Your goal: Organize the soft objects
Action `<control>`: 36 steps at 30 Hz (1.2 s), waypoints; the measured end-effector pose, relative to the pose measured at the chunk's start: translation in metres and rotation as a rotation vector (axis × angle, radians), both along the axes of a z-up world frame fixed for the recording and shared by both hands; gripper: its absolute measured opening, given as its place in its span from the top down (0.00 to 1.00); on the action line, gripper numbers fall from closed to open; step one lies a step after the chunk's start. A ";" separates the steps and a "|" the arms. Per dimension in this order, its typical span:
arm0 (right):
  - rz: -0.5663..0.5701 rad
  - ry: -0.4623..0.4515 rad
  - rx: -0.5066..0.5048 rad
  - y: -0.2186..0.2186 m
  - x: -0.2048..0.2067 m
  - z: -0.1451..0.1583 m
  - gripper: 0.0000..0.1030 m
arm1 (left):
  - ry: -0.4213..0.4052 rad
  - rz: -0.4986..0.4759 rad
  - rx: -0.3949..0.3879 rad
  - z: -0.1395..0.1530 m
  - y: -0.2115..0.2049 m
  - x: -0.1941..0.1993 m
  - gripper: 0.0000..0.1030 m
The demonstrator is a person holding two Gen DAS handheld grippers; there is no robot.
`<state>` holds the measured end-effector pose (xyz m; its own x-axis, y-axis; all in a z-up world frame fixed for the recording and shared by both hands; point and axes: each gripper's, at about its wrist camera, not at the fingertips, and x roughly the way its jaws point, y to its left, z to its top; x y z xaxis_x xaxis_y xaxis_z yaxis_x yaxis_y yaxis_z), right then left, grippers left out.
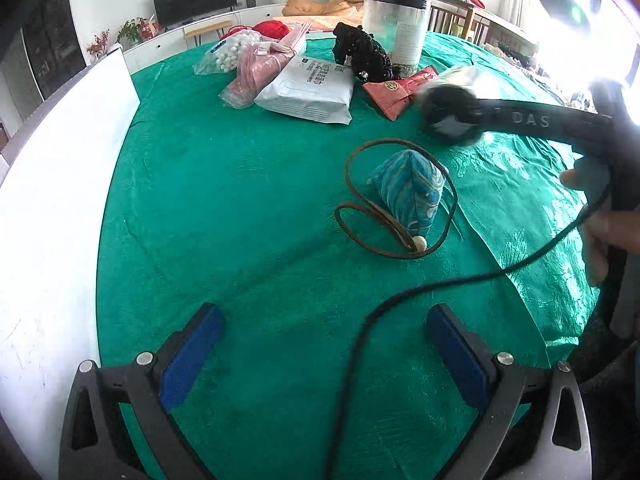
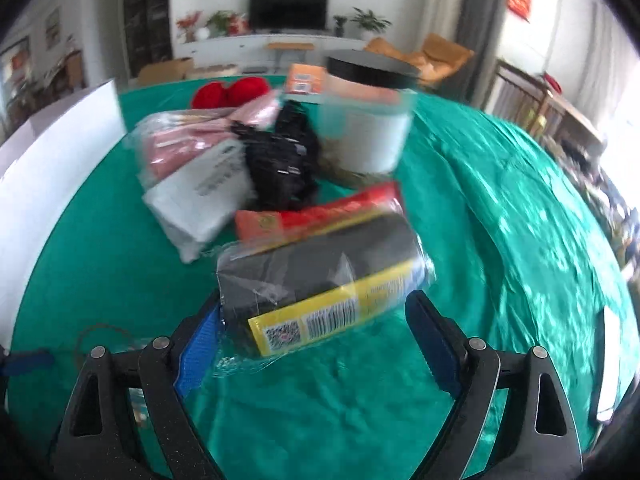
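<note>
Green cloth [image 1: 248,216] covered the table where you worked, and everything can be placed against the tall clear canister with the black lid [image 1: 396,26] at its far side. Your left gripper [image 1: 326,354] hovered over bare cloth on the near side, well apart from the canister, jaws spread wide with nothing between the blue pads [image 1: 188,360]; a black cable [image 1: 400,300] trailed across the cloth between them. Between that gripper and the canister sat a blue patterned pouch [image 1: 412,192], ringed by a loose brown cord [image 1: 360,216] with a pale bead.

Your right gripper [image 2: 316,340] was spread wide too, its left pad [image 2: 200,348] touching or just beside a black roll in clear wrap with a yellow label [image 2: 320,276]. The other pad stood apart from it, so the roll lay between the fingers, not clamped; the view was motion-blurred.

Just in front of the canister lay a black fuzzy item [image 2: 280,160] and a red packet [image 2: 320,216]. To the canister's left sat a white soft pack [image 1: 308,88], a pink bagged bundle [image 1: 256,68], a bag of white balls [image 1: 228,54] and red yarn [image 2: 228,94]. A white board [image 1: 60,160] stood further left, at the table's edge.
</note>
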<state>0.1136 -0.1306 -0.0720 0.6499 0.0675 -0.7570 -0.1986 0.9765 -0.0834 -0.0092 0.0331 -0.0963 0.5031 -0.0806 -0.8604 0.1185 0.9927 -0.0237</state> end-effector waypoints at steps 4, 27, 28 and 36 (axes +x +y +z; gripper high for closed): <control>-0.243 -0.022 -0.030 -0.067 0.027 -0.006 0.13 | 0.013 0.002 -0.028 0.002 -0.005 0.011 0.01; -0.347 0.086 0.069 -0.087 0.000 -0.026 0.09 | -0.103 -0.021 -0.161 0.002 0.012 0.017 0.00; -0.347 0.086 0.069 -0.086 -0.001 -0.026 0.09 | -0.106 -0.021 -0.167 0.002 0.012 0.017 0.00; -0.346 0.084 0.069 -0.088 0.000 -0.026 0.09 | -0.118 -0.022 -0.206 0.002 0.017 0.016 0.00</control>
<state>0.1135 -0.2191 -0.0985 0.5786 -0.0928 -0.8103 0.1416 0.9898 -0.0122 0.0071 0.0499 -0.0944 0.5958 -0.2599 -0.7599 0.1538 0.9656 -0.2097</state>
